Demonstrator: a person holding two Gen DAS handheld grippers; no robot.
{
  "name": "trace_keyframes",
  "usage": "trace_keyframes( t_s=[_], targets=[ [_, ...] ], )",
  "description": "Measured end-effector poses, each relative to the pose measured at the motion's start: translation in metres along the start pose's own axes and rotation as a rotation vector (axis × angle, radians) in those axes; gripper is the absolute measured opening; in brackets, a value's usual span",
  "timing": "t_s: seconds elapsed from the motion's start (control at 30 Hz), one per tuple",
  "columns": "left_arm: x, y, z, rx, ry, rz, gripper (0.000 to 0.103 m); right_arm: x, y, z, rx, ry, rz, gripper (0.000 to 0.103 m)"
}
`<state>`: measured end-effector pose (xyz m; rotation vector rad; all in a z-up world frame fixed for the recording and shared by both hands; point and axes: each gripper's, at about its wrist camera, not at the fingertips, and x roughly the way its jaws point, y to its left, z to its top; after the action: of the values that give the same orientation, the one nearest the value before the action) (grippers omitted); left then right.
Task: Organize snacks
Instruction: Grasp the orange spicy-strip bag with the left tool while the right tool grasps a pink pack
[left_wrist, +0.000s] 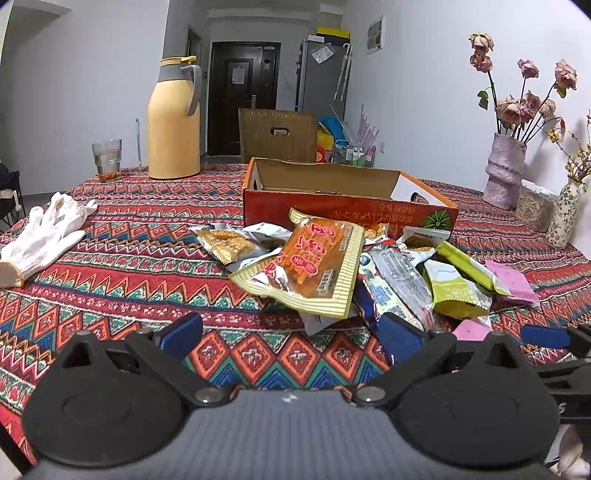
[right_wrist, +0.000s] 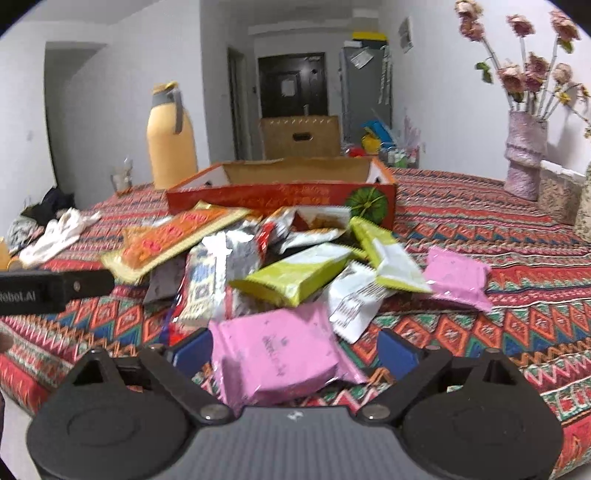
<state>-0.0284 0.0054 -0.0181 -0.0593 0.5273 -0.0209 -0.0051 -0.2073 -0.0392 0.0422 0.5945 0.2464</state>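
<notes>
A heap of snack packets (left_wrist: 369, 266) lies on the patterned tablecloth in front of an open red cardboard box (left_wrist: 347, 210). A large orange packet (left_wrist: 314, 266) tops the heap. My left gripper (left_wrist: 291, 336) is open just short of the heap, with only cloth between its fingers. In the right wrist view a pink packet (right_wrist: 277, 354) sits between the fingers of my right gripper (right_wrist: 295, 350). A gap shows beside the right pad, so the gripper is open. Green packets (right_wrist: 295, 277), a second pink packet (right_wrist: 458, 277) and the box (right_wrist: 280, 195) lie beyond.
A yellow thermos (left_wrist: 173, 122) and a glass (left_wrist: 107, 158) stand at the back left. White gloves (left_wrist: 48, 229) lie on the left. A pink vase of dried roses (left_wrist: 506, 170), a jar (left_wrist: 535, 206) and a small vase (left_wrist: 565, 214) line the right edge. A chair (left_wrist: 277, 134) stands behind the table.
</notes>
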Motion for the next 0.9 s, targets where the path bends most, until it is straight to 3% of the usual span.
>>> trace_keyframes(
  t_s=[0.23,0.5,0.67,0.9],
  targets=[
    [-0.004,0.007,-0.005,-0.015,0.007,0.006,0.103,0.016,0.008,0.000,-0.060,0.041,0.015,0.086],
    [-0.006,0.013,-0.007,-0.030,0.010,0.010,0.103,0.032,0.004,0.001,-0.088,0.066,0.053,0.087],
    [-0.006,0.014,-0.007,-0.032,0.011,0.007,0.103,0.027,0.000,0.002,-0.081,0.056,0.079,0.071],
    [-0.006,0.014,-0.007,-0.033,0.013,0.007,0.103,0.010,-0.005,-0.002,-0.052,0.024,0.084,0.068]
  ],
)
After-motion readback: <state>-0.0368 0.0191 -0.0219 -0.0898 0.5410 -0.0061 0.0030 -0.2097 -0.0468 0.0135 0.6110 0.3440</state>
